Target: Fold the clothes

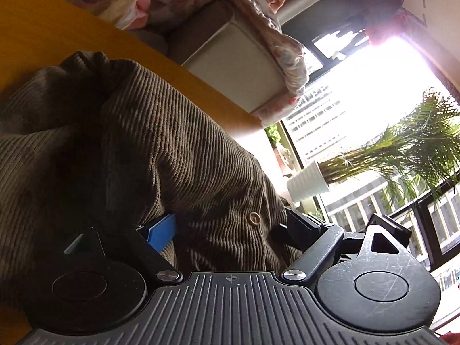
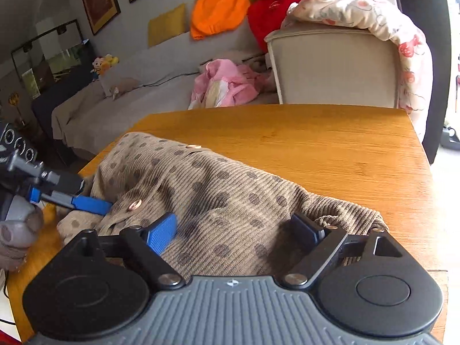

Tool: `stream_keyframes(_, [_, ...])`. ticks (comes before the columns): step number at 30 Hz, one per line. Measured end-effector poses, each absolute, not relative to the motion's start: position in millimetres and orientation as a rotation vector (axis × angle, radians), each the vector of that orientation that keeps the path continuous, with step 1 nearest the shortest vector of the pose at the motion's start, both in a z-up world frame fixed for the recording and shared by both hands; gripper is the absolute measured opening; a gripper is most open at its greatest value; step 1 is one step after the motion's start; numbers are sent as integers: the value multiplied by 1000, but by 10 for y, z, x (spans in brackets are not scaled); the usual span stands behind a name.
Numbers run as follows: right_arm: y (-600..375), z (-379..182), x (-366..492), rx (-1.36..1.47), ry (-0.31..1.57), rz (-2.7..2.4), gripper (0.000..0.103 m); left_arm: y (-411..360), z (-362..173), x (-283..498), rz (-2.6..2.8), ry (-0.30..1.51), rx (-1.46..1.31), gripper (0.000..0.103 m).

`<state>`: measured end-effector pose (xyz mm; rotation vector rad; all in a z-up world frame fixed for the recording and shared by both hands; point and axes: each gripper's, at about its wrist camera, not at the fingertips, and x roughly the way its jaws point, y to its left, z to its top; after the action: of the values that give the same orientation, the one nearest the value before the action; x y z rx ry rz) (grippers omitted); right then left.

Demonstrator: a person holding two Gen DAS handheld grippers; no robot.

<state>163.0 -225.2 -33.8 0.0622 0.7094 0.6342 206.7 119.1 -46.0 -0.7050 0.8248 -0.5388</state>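
One garment is in play: a brown corduroy cardigan point(image 2: 218, 198) with darker polka dots and pale round buttons, lying crumpled on the near-left part of the wooden bench point(image 2: 330, 143), its left edge close to the bench's left rim.

At the far left of the right wrist view, the left gripper point(image 2: 95, 204) reaches in with its blue pads against the cardigan's left edge, a hand point(image 2: 17, 235) holding it from behind. Its own view shows the jaws spread wide over a fold near one button point(image 1: 253, 218), with cloth lying between the pads but not pinched.

Further right, the right gripper point(image 2: 238, 231) hovers low over the near hem, jaws likewise standing apart, with ribbed cloth between the pads and no pinch.

The fabric looks soft, fairly thick and limp. It should be light to lift, yet it will sag and bunch rather than hold a line. The fine ribs give the pads good friction, so slipping seems unlikely. The buttons are hard and smooth, and are probably best avoided. Sensible holds look to be the button placket or hem on the left and the thick rolled edge on the right, taken as a single layer so the cloth can be spread flat.

The bench is smooth, glossy, honey-coloured wood, so the cardigan should slide across it easily.
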Motion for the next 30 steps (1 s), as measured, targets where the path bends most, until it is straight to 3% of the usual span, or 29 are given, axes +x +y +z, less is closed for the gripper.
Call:
stream_keyframes(4, [-2294,-318,1425,28,725,627,90,1133,-389,2589,-512,785,-644,89])
stream_keyframes(6, [-2159,-286,1199,-30,747,693,103,1159,-348,2794,-468,770,-622,89])
stream_keyframes(10, [-1940,-154,806,-137,735,816,103,1260,-206,2926,-413,771,-660,90])
stream_keyframes(12, [-2000,20,733,-155,665,814,103,1286,-53,2836,-438,733,-639,95])
stream_keyframes(17, [-2222,211,1074,-247,519,540,103,992,155,2522,-600,664,-654,99])
stream_keyframes(23, [-2121,-324,1319,-355,629,353,103,529,-242,2723,-574,789,-609,99])
stream_keyframes(30, [-2146,-343,815,-257,752,502,103,894,-404,2862,-552,754,-696,99])
